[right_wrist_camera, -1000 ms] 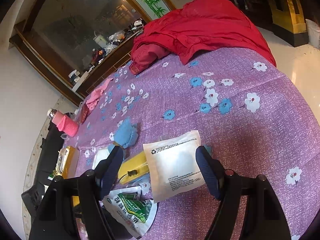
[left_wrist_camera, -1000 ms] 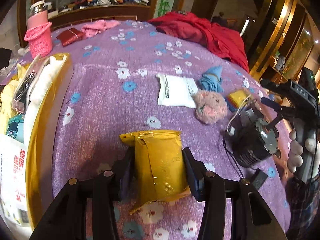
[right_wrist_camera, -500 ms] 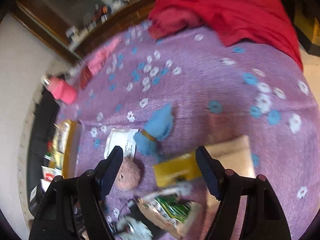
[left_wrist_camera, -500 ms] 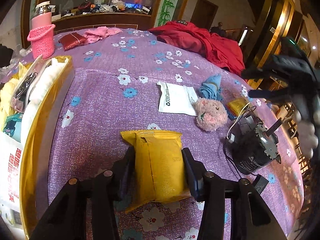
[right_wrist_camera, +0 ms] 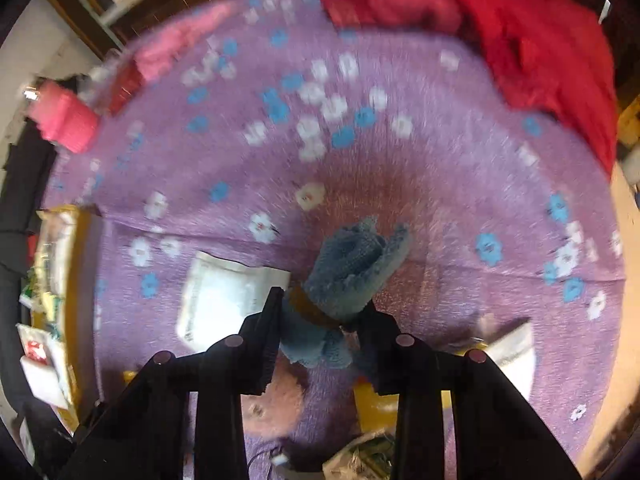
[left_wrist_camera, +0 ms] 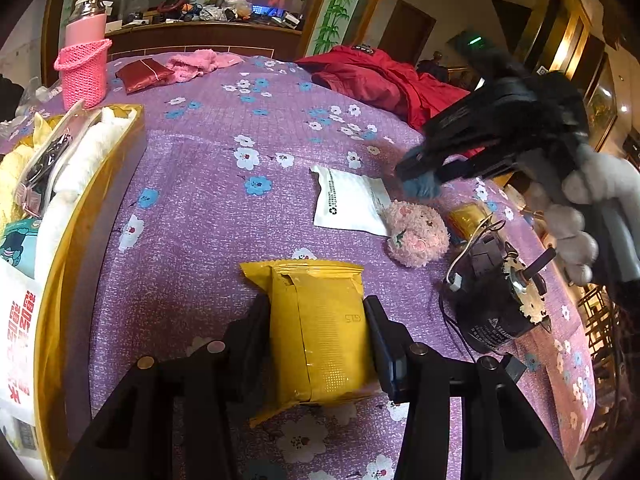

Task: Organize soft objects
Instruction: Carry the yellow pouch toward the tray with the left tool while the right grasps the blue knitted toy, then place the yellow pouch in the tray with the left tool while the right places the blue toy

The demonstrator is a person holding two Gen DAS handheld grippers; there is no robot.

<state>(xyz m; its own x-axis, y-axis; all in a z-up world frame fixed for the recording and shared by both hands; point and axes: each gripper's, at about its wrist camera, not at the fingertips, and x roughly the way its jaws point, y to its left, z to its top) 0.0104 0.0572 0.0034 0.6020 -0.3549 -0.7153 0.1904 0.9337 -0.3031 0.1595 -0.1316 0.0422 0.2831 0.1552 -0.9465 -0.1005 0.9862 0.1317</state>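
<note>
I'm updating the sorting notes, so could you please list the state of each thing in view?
Left claw: shut on yellow packet.
Right claw: closing, blue cloth between its fingers.
Pink plush: lying loose.
White pouch: lying flat.
Gold box: open, partly filled.

The left wrist view is sharp and evenly lit by warm indoor light, with bright spots from ceiling lamps at the upper right and glints on the gold wall trim. Straight lines bow toward the dark rounded corners. The right wrist view is heavily motion-blurred: the flowers on the purple cloth smear, most toward the rim. A soft reddish shadow lies at its centre.
</note>
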